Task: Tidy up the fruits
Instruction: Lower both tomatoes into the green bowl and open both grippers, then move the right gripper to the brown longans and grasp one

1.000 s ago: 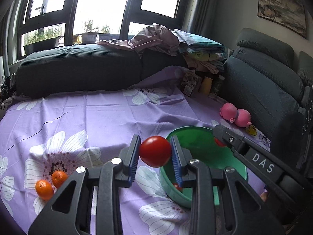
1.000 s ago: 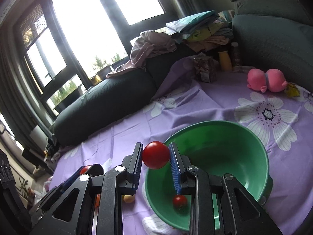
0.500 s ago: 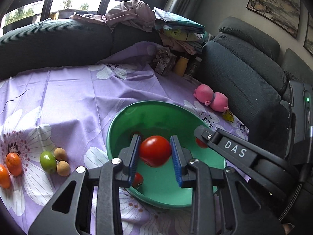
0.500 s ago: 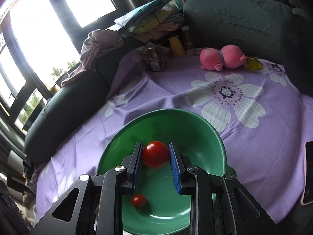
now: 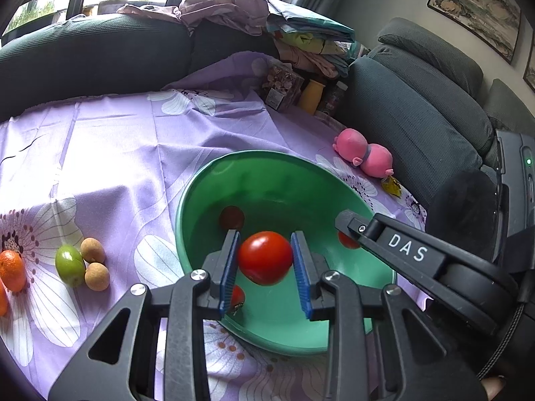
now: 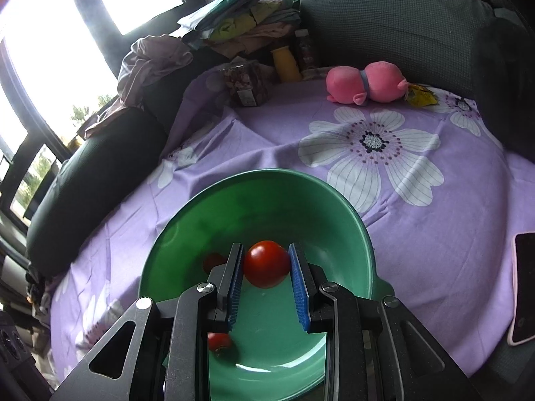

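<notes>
Left gripper (image 5: 265,262) pinches a glossy red tomato (image 5: 265,258) — seemingly unblemished — over the green bowl (image 5: 200,180).

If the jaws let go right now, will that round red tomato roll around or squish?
The round red tomato in the left gripper would probably drop into the green plastic bowl and roll toward the bottom, since the bowl's sides are curved. Its skin looks smooth and shiny, so it may be slippery. It might bruise if squeezed hard.

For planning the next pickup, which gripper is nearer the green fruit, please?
Left. The left gripper is over the bowl, right of the green fruit; the right gripper sits farther right.
</notes>
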Available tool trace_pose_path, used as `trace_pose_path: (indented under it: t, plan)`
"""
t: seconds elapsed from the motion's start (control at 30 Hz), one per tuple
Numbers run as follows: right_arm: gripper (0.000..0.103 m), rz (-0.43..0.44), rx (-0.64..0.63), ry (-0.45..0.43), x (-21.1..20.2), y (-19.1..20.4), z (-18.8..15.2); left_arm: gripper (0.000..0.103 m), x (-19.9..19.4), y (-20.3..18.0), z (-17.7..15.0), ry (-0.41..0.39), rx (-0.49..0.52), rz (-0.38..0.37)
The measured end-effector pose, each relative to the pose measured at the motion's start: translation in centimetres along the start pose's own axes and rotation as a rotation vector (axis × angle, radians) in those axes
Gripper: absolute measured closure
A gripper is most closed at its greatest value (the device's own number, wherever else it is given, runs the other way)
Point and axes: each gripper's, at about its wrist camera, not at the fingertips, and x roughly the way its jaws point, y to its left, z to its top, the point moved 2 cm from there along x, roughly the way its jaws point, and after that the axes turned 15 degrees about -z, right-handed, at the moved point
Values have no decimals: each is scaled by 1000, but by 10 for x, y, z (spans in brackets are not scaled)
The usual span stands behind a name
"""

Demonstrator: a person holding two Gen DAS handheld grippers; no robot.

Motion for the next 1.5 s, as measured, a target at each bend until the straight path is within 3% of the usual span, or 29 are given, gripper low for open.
trace_pose_path:
  t: [0.83,1.07,1.17,1.33,1.5]
  plan:
    - [73,-55,-31,46,12,2,-4,71,11,8,-4,40,-27,10]
    - [71,-30,-36,-31,2,4,0,43,-10,6,-6,1,-22,2]
    - [61,-14,-36,-65,-5,5,1,32,-40,9,-7,-52,-29,-6]
    - [57,44,-36,-86,-13,11,2,31,-101,32,-1,-162,-60,120]
    - [57,136,-126,-58,-23,30,-4,30,-160,79,-1,-212,-197,295]
